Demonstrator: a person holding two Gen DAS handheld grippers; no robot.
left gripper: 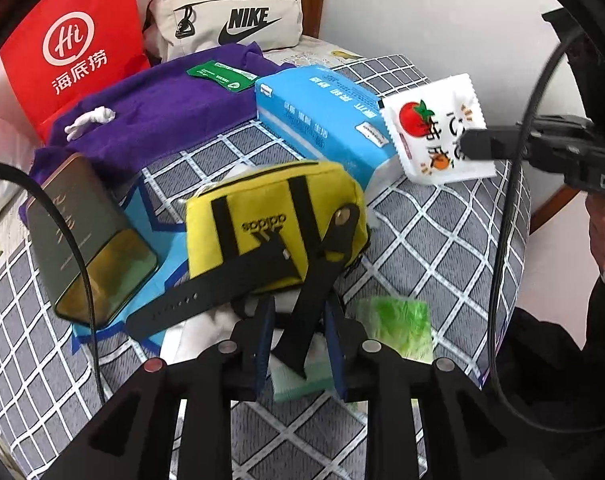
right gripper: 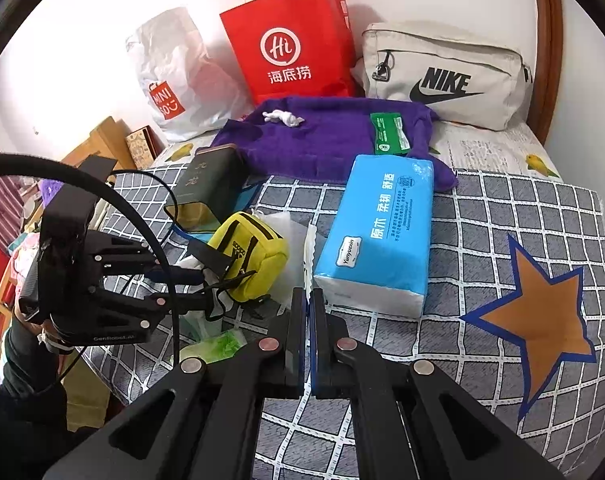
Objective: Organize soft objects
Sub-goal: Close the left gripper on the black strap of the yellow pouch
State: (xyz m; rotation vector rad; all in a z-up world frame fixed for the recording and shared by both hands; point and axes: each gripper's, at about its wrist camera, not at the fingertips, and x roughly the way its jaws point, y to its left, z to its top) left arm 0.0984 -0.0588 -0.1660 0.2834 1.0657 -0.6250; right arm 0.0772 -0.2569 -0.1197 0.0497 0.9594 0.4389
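My left gripper (left gripper: 300,320) is shut on the black strap (left gripper: 314,280) of a small yellow Adidas pouch (left gripper: 270,216), which rests on the checked bedspread; the pouch also shows in the right wrist view (right gripper: 254,256). My right gripper (right gripper: 307,300) is shut on a flat white packet printed with a tomato (left gripper: 434,128), held edge-on (right gripper: 310,252) beside the blue tissue pack (right gripper: 382,232). In the left wrist view the right gripper (left gripper: 474,144) holds the packet above the tissue pack's (left gripper: 322,120) end.
A purple towel (right gripper: 322,136) carries a crumpled white tissue (right gripper: 282,117) and a green packet (right gripper: 390,136). A dark tin box (right gripper: 210,184), green packet (left gripper: 398,328), red paper bag (right gripper: 294,48), Nike bag (right gripper: 442,76) and Miniso plastic bag (right gripper: 174,80) surround it.
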